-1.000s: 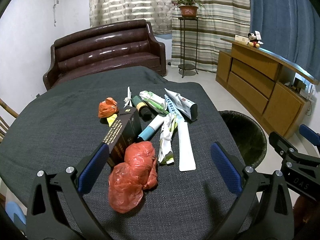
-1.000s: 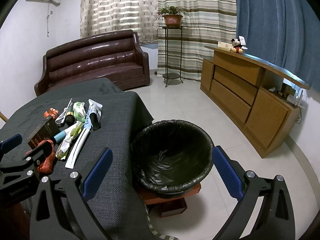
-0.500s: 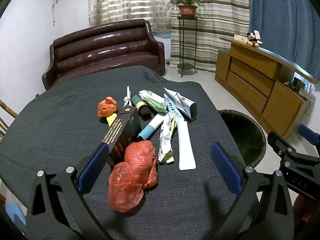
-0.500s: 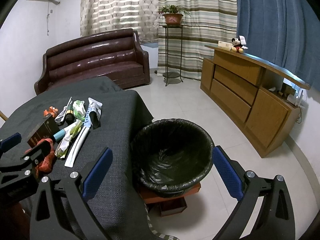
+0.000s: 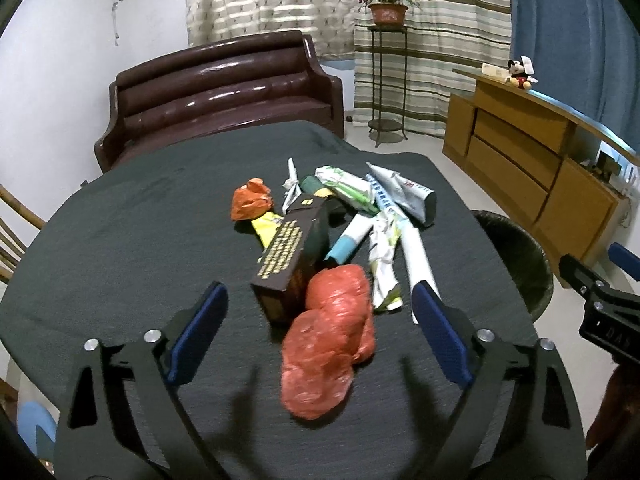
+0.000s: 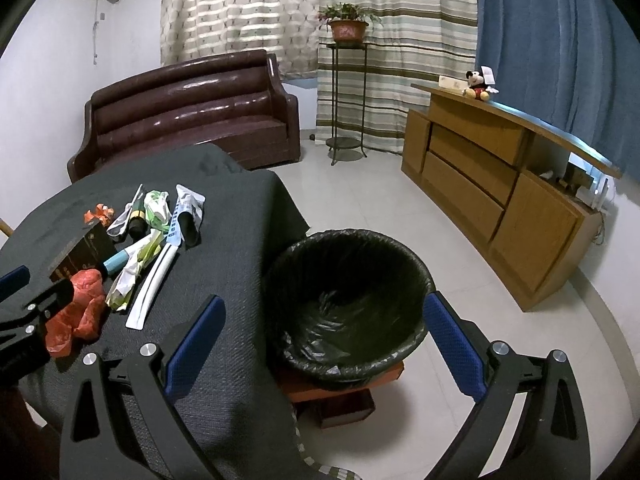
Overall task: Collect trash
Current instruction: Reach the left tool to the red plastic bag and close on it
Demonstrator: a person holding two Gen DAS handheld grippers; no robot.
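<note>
A crumpled red plastic bag (image 5: 330, 336) lies on the dark cloth of the table (image 5: 120, 272), between the blue pads of my left gripper (image 5: 320, 308). The jaws are closing, and neither pad touches the bag. Behind it lie a dark box with gold print (image 5: 290, 262), a small orange bag (image 5: 250, 202), white tubes and wrappers (image 5: 384, 216). My right gripper (image 6: 320, 320) hangs open and empty above the edge of the black-lined trash bin (image 6: 348, 300), right of the table. The red bag (image 6: 78, 308) also shows in the right wrist view.
The bin (image 5: 516, 248) stands on the floor right of the table. A brown leather sofa (image 5: 224, 92) sits behind the table, a wooden sideboard (image 5: 532, 164) along the right wall, a plant stand (image 5: 386, 64) by the curtains. A chair back (image 5: 14, 236) shows at left.
My left gripper has moved forward and lower over the red bag, and its jaws have narrowed a little. The right gripper has stayed still.
</note>
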